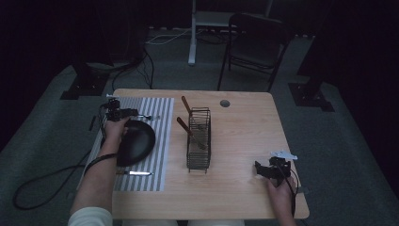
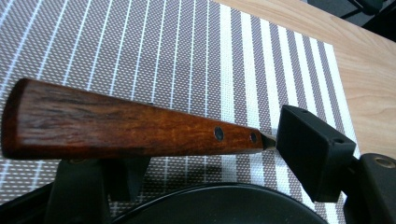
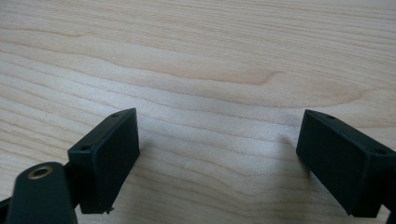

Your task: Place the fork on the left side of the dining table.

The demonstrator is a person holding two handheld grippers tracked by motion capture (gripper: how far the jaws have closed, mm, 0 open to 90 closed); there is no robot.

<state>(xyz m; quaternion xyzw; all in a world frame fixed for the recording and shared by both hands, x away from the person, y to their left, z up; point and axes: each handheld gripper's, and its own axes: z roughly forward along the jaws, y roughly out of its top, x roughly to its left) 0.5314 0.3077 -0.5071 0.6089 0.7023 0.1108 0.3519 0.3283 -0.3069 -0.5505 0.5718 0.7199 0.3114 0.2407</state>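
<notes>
Left gripper view: wooden-handled utensil [image 2: 135, 126] clamped crosswise in left gripper [image 2: 187, 163], beyond black plate [image 2: 219, 205], likely for place-setting; right gripper [image 3: 217, 158] wide, empty, parked over bare table [image 3: 196, 56].

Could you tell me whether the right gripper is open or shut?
Open. The right gripper has its jaws set wide apart, with bare wooden table between them.

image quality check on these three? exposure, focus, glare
High view: underexposed, surroundings nearly black, the table dim, small items like the wire rack soft. Left gripper view: well lit, the wooden handle sharp with a mild sheen, the placemat weave crisp. Right gripper view: evenly lit, wood grain sharp, near jaws slightly soft, faint shadows beneath them.
</notes>
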